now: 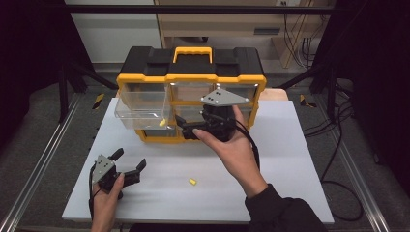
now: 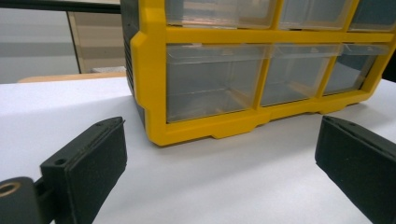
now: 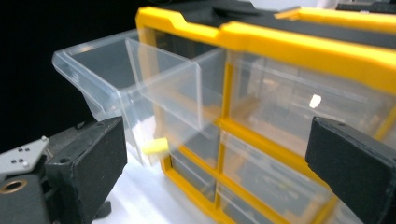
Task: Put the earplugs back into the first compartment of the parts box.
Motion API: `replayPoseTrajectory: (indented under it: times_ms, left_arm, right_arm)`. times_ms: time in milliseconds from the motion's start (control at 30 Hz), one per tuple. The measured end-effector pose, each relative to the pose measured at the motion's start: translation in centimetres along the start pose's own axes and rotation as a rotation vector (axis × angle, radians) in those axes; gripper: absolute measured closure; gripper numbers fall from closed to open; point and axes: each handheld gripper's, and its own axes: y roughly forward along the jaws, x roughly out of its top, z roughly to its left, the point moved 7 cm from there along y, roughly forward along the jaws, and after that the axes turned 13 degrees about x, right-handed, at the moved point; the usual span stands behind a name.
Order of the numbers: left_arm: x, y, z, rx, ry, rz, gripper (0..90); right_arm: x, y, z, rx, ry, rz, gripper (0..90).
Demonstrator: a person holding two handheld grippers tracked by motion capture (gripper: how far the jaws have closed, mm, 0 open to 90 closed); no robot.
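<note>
A yellow-and-black organizer [image 1: 191,77] with clear drawers stands at the back of the white table [image 1: 290,145]. Its top-left drawer [image 1: 140,113] is pulled out, and a small yellow piece [image 1: 162,123] lies in it. A second yellow piece [image 1: 192,182] rests on the table in front. My right gripper [image 1: 184,127] hovers before the organizer, just right of the drawer, open with nothing between its jaws. In the right gripper view the drawer [image 3: 116,70] and its yellow piece [image 3: 155,146] sit ahead of the right gripper [image 3: 217,128]. My left gripper [image 1: 129,160] rests open at the near left.
In the left gripper view the left gripper [image 2: 222,123] faces the organizer's lower corner [image 2: 149,84] across bare table. Metal rails [image 1: 43,159] run along both sides of the table. Cables [image 1: 338,159] lie on the floor at the right.
</note>
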Motion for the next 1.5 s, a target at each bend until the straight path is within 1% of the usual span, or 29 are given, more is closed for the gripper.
replayPoseTrajectory:
  times_ms: [67,133,200,267,367,500,667,733,867,1033,1133,1200,1400,1500]
  left_arm:
    - [-0.2,0.1,0.0,-0.002,-0.006,0.011,1.8]
    - [-0.3,0.1,0.0,-0.004,-0.007,0.015,1.8]
    - [-0.3,0.0,0.0,-0.005,-0.008,0.014,1.7]
    - [-0.3,0.1,0.0,-0.005,-0.009,0.015,1.8]
    - [-0.3,0.2,0.2,-0.004,-0.030,0.017,1.8]
    - [-0.4,0.3,0.1,-0.008,-0.029,0.024,1.9]
    - [-0.6,0.4,0.0,-0.026,-0.026,0.031,1.9]
    - [-0.6,0.3,0.0,-0.029,-0.036,0.032,1.9]
    - [-0.5,0.2,0.1,-0.025,-0.037,0.025,1.9]
    - [-0.5,0.2,0.2,-0.022,-0.040,0.029,1.9]
    - [-0.5,0.2,0.2,-0.023,-0.038,0.028,1.9]
    - [-0.5,0.2,0.3,-0.021,-0.037,0.029,1.9]
    - [-0.7,0.2,0.7,-0.008,-0.043,0.032,1.9]
    - [-0.7,0.1,0.9,-0.003,-0.046,0.031,1.9]
  right_arm:
    - [-0.7,-0.3,-0.4,-0.009,0.012,0.008,5.9]
    - [-1.4,-0.5,-0.9,-0.016,0.035,0.008,6.0]
    - [-2.0,-0.7,-1.2,-0.025,0.042,0.015,6.0]
    - [-2.6,-0.7,-1.5,-0.024,0.042,0.028,5.9]
    - [-3.7,-0.6,-1.9,-0.027,0.051,0.056,5.6]
    - [-5.1,-0.5,-2.2,-0.031,0.075,0.071,5.2]
    - [-6.2,-0.3,-2.0,-0.020,0.084,0.088,5.4]
    - [-6.6,-0.2,-2.0,-0.021,0.087,0.093,5.3]
    - [-7.7,-0.3,-2.0,-0.030,0.092,0.115,5.2]
    - [-9.1,-0.3,-1.7,-0.023,0.103,0.139,5.3]
    - [-10.0,-0.2,-1.7,-0.016,0.099,0.163,5.5]
    - [-10.5,-0.1,-1.7,-0.010,0.112,0.169,5.5]
    - [-12.3,0.4,-1.6,-0.006,0.118,0.203,5.6]
    - [-13.3,0.6,-1.7,-0.007,0.133,0.213,5.6]
